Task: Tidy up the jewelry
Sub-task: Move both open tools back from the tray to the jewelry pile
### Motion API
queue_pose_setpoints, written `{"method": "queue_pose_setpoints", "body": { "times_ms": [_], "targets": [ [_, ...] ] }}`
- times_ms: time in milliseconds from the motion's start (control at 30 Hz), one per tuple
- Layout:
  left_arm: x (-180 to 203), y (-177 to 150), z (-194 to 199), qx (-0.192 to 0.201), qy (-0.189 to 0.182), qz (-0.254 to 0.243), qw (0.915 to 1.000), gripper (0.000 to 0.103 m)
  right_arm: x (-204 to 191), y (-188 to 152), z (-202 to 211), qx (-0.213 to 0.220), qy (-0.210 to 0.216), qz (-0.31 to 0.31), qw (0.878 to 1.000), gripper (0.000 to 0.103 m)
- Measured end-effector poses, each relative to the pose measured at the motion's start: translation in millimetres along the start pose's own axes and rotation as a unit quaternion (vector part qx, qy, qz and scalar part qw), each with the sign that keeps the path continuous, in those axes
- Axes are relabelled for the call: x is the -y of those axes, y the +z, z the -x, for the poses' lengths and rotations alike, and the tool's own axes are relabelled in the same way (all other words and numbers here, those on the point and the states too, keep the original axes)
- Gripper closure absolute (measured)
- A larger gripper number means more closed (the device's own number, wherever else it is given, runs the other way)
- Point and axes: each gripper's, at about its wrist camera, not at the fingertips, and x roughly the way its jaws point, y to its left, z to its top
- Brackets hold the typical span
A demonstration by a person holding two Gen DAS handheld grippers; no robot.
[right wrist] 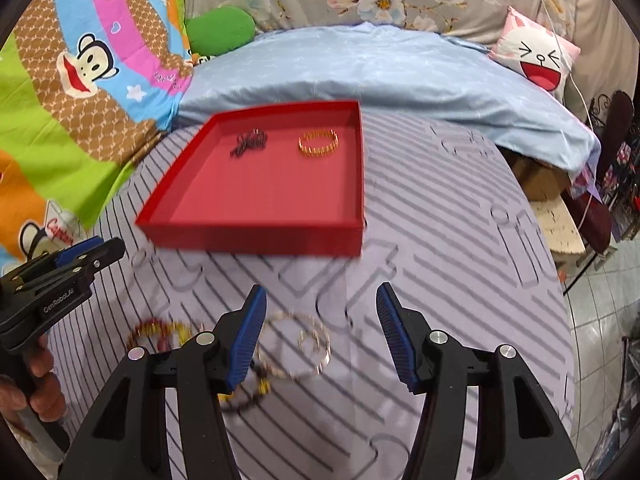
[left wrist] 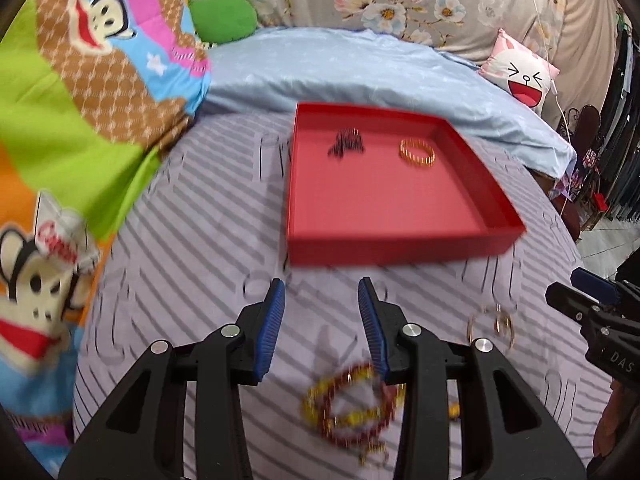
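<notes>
A red tray [left wrist: 404,246] [right wrist: 256,236] lies on the striped bedsheet and holds a black beaded piece [left wrist: 346,143] [right wrist: 249,142] and a gold bracelet [left wrist: 417,153] [right wrist: 318,143]. My left gripper [left wrist: 322,292] is open and empty above the sheet, in front of the tray. A red and yellow beaded bracelet [left wrist: 352,404] [right wrist: 160,330] lies below it. My right gripper [right wrist: 320,300] is open and empty over thin silver hoops [right wrist: 304,344] [left wrist: 496,324]. Each gripper shows in the other's view, the right [left wrist: 588,300] and the left [right wrist: 80,256].
A blue quilt [left wrist: 360,68] lies behind the tray. A cartoon monkey blanket [left wrist: 80,100] is bunched at the left. A green cushion [right wrist: 220,30] and a pink face pillow [right wrist: 536,56] sit at the back. The bed's right edge drops to a tiled floor [right wrist: 608,300].
</notes>
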Motion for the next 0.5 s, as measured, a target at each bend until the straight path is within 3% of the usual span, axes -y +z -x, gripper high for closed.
{"method": "queue_pose_setpoints", "body": {
  "times_ms": [233,500],
  "targets": [
    [-2.3,-44.0,1.7,-0.022,0.008,0.003,0.9997,0.067,4.9,-34.1,0.9,-0.020,-0.003,-0.005,1.000,0.047],
    [-5.8,-68.0,0.1,-0.034,0.006,0.012,0.9993,0.067,0.8,-58.3,0.1,-0.032,0.000,-0.005,0.999,0.047]
  ]
}}
